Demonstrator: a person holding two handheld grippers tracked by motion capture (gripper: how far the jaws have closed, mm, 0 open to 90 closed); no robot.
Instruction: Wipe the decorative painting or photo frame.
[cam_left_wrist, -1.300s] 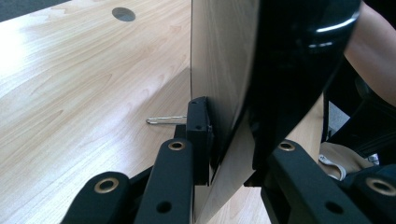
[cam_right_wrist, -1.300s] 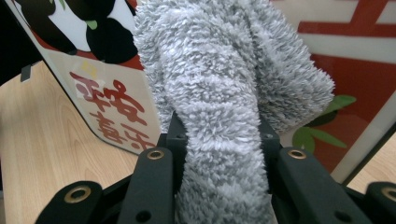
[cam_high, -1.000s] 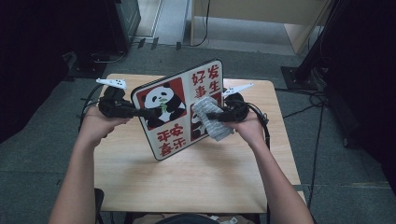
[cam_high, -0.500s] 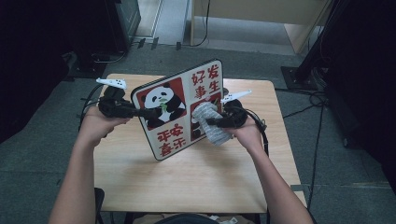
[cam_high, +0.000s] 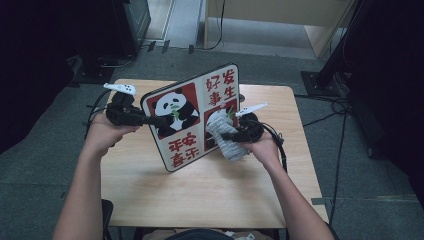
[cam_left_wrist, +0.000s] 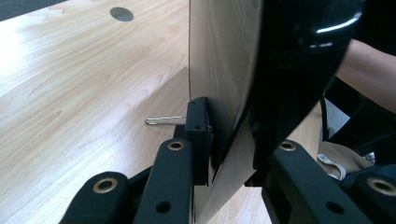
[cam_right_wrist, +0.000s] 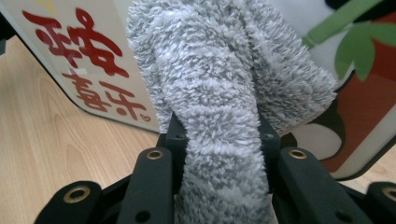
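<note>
Squarely in gripper (cam_right_wrist: 219, 140) (right): cloth (cam_right_wrist: 224, 93)

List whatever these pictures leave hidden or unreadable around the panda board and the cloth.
- Panda board picture side, left gripper view: hidden, seen from its wooden back.
- Board's lower right panel, high view: covered by the grey cloth and the right gripper.
- Board's top, right gripper view: hidden behind the cloth.

Fluffy grey cloth (cam_right_wrist: 219, 93) against glossy printed panda board (cam_high: 192, 117) above pale matt wood-grain table (cam_high: 210, 195)
</note>
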